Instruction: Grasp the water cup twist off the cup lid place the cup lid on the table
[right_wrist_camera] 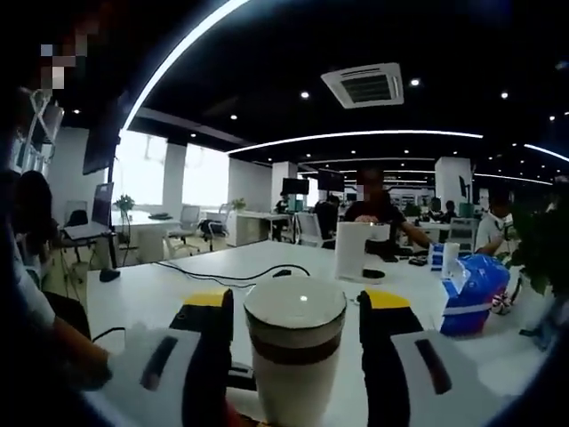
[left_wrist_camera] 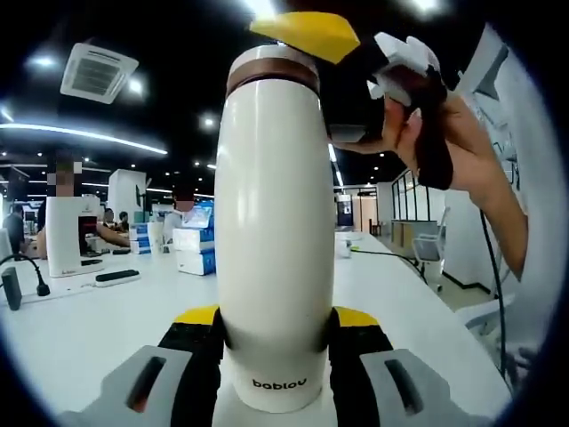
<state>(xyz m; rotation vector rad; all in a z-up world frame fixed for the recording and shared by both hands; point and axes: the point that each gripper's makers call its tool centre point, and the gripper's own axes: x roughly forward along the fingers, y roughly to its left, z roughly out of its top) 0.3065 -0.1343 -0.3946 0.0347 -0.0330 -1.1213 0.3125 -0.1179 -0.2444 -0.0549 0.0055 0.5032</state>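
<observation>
The left gripper (left_wrist_camera: 276, 342) is clamped on the base of an upright white water cup (left_wrist_camera: 276, 240) above the white bench (left_wrist_camera: 98, 320). At the cup's top, the right gripper (right_wrist_camera: 296, 342) flanks the brown-banded cup lid (right_wrist_camera: 294, 311); contact is unclear. Beyond the cup sits a blue bag (right_wrist_camera: 474, 289).

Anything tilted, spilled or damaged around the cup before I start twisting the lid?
Nothing stands out. The water cup stands upright between the left tongs, its lid level between the right tongs. No spill shows on the white table.
</observation>
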